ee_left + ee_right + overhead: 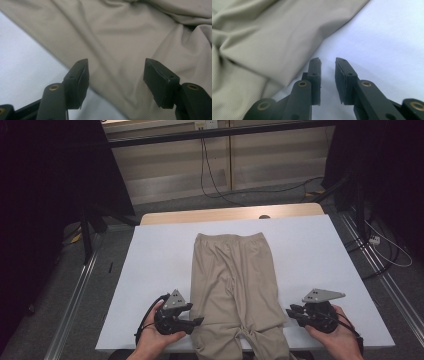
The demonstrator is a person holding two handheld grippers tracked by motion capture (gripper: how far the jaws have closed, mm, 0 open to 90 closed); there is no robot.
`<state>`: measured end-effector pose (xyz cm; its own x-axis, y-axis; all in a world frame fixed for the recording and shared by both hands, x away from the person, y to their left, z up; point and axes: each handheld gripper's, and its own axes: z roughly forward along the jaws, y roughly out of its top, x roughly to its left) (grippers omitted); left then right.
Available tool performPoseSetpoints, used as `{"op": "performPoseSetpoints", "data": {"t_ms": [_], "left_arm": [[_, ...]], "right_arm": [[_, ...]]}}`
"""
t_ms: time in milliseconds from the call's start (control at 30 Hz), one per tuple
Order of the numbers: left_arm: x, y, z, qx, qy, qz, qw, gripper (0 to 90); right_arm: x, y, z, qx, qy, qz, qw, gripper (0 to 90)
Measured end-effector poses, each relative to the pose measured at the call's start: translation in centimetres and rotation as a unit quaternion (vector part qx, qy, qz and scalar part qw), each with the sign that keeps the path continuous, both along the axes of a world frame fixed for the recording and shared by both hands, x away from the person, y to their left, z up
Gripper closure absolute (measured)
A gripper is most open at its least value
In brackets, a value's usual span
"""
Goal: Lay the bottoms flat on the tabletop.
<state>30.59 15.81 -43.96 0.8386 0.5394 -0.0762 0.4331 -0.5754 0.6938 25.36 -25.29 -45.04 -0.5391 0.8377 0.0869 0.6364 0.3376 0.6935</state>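
Note:
Beige trousers (pixel 235 280) lie flat on the white table cover (pixel 155 270), waistband at the far end, legs running over the near edge. My left gripper (pixel 200 321) rests by the trousers' left edge, jaws wide open. In the left gripper view, the fabric (pixel 125 37) lies just beyond the gripper (pixel 116 62), with nothing between its jaws. My right gripper (pixel 290 311) sits at the trousers' right edge. Seen in the right gripper view, the gripper (pixel 328 60) is open by a narrow gap over the white cover (pixel 387 37), with the cloth (pixel 262 37) just to its left.
A strip of wooden tabletop (pixel 230 214) shows beyond the cover's far edge. Cables (pixel 215 185) trail on the floor behind the table. Metal rails (pixel 75 290) run along the floor on both sides. Bare white cover lies to either side of the trousers.

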Motion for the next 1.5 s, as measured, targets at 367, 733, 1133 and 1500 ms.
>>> {"op": "performPoseSetpoints", "data": {"t_ms": [367, 733, 1133, 1500], "left_arm": [[0.1, 0.0, 0.0, -0.003, -0.008, 0.009, 0.9999, 29.3], [0.1, 0.2, 0.1, -0.003, -0.012, 0.012, 0.9999, 27.7], [0.1, 0.2, 0.1, -0.003, -0.013, 0.012, 0.9998, 27.7], [0.1, 0.2, 0.1, -0.005, -0.016, 0.016, 0.9997, 27.4]], "right_arm": [[1.6, 2.8, -0.1, 0.05, -0.004, 0.04, 0.9979, 50.8], [3.0, 4.9, -0.5, 0.007, -0.018, 0.046, 0.9988, 85.1], [2.4, 0.0, 0.3, -0.005, -0.033, -0.014, 0.9994, 84.2], [3.6, -2.0, 0.3, -0.044, -0.054, -0.063, 0.9956, 80.8]]}}
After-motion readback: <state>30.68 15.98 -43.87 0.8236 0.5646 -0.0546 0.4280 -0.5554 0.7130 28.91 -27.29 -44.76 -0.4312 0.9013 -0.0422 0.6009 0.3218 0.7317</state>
